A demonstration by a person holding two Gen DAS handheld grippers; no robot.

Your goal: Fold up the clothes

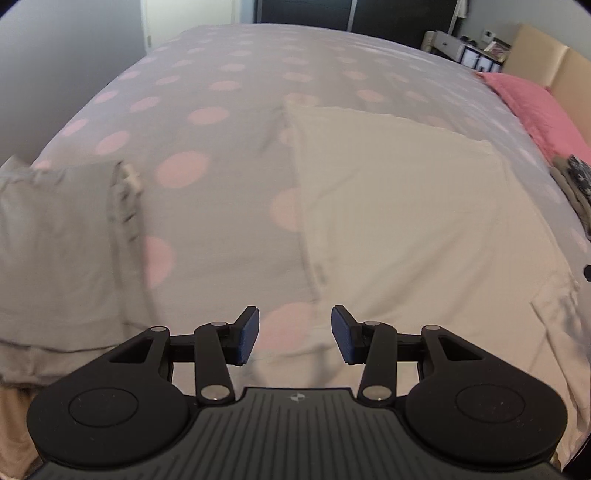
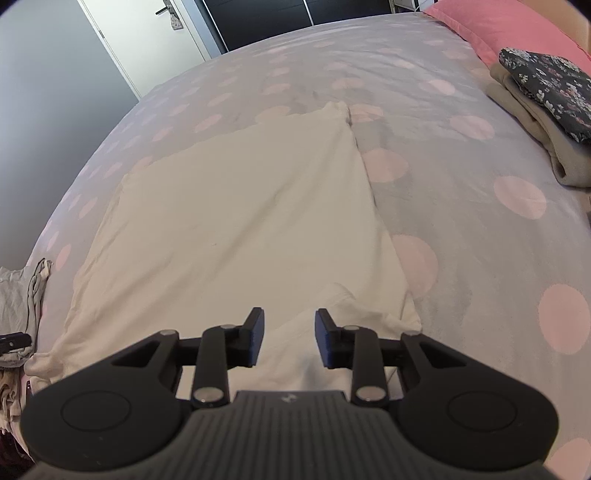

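A cream garment (image 1: 417, 221) lies spread flat on the dotted bedspread (image 1: 221, 110); the right wrist view shows the same garment (image 2: 240, 221) from its near edge. My left gripper (image 1: 294, 334) hovers open above the garment's near left edge, nothing between its pads. My right gripper (image 2: 289, 338) is open over the garment's near right part, where the cloth bunches into a small fold (image 2: 351, 299). Nothing sits between its pads.
A grey crumpled garment (image 1: 55, 251) lies at the bed's left edge, also in the right wrist view (image 2: 22, 291). A folded stack topped by dark floral cloth (image 2: 546, 96) sits at right beside a pink pillow (image 2: 509, 26). A door (image 2: 147, 37) and dark wardrobe stand beyond.
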